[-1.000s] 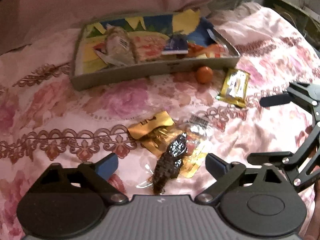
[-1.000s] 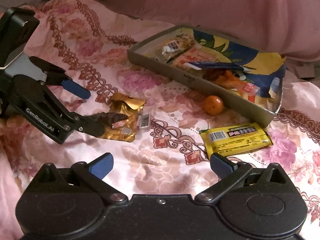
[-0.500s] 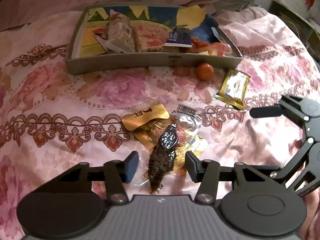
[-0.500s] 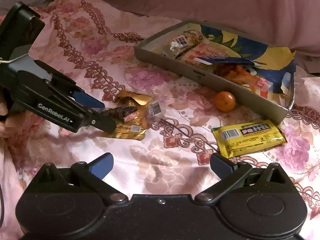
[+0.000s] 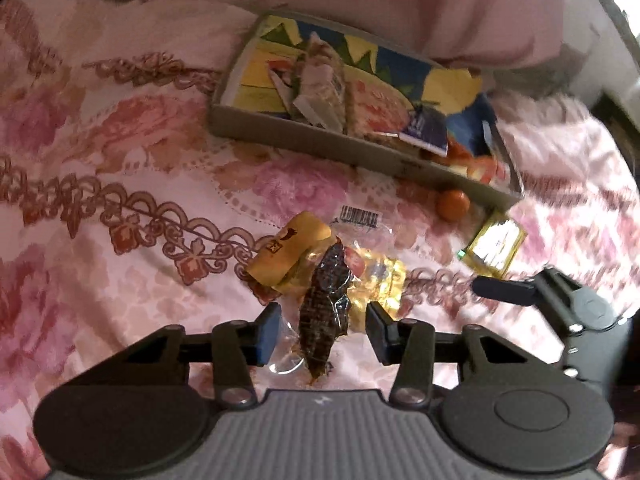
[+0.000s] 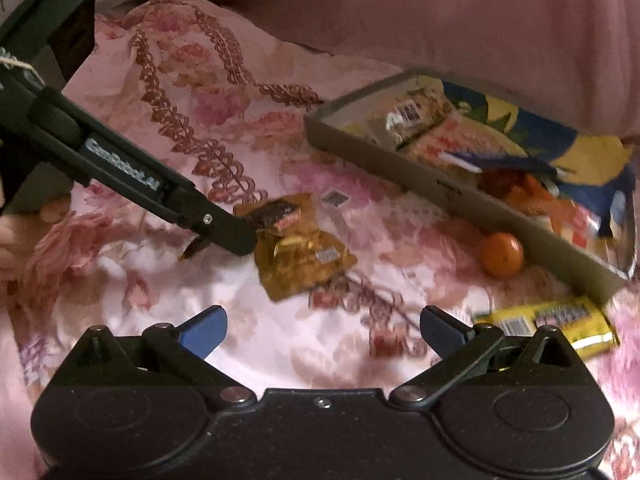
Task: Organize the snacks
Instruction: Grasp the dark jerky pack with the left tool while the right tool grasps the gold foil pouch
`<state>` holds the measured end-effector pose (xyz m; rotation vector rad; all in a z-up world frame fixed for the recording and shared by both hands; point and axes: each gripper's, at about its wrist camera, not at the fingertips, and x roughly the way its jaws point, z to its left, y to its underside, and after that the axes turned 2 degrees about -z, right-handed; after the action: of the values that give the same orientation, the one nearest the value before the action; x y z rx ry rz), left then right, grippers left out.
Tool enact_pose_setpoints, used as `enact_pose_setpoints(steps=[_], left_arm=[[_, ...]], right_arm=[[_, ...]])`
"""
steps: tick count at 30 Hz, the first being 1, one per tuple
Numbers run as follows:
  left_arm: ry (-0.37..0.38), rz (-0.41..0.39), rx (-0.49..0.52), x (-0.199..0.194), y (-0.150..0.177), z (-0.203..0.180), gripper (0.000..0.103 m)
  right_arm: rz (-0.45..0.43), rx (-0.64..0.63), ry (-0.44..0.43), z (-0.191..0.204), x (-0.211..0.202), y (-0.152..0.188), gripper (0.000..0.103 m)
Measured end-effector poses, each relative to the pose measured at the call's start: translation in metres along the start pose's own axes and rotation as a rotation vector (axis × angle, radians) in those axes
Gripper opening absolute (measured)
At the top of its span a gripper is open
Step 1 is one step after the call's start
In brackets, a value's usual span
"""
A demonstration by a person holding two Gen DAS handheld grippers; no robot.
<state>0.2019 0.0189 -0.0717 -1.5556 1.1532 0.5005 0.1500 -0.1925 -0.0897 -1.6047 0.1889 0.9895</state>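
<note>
Left gripper (image 5: 322, 330) closing on the dark vacuum-packed snack (image 5: 325, 307)

Its jaws have just been narrowing, the snack between them, pads not visibly pressing; pinch its middle, leaving the gold packet (image 5: 294, 254) just ahead. Right gripper (image 6: 322, 330) spread, empty; box (image 5: 360, 152) beyond.

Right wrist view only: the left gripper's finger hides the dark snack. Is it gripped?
Observer: Not yet. In the left wrist view the dark snack sits between the left gripper's pads with gaps on both sides. The jaws have just been closing.
Operator: Is the right gripper touching the yellow pack?
Observer: It seems not. From the left wrist, the right gripper's finger shows apart from the yellow pack, on the near side.
</note>
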Motion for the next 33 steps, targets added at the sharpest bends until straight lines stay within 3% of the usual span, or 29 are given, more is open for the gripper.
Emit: enact_pose_setpoints(steps=[12,17,21,29,33], left_arm=[[0.107,0.003,-0.128,-0.004,0.003,0.017,0.050],[0.198,-0.044,-0.175,-0.013,0.000,0.023,0.049],[0.224,-0.067,-0.217,-0.012,-0.003,0.029,0.049],[0.158,-0.176,-0.244,-0.022,-0.007,0.037,0.050],[0.094,-0.236,-0.201,-0.028,-0.010,0.034,0.050]], right_arm=[[-0.019,-0.155,-0.035,0.008,0.049,-0.015,0.099],[-0.049,-0.199,-0.021,0.011,0.054,-0.019,0.098],[-0.054,-0.206,-0.031,0.012,0.062,-0.021,0.097],[-0.030,-0.153,-0.060,0.009,0.073,-0.025,0.091],[-0.023,-0.140,-0.082,0.011,0.071,-0.026,0.075]])
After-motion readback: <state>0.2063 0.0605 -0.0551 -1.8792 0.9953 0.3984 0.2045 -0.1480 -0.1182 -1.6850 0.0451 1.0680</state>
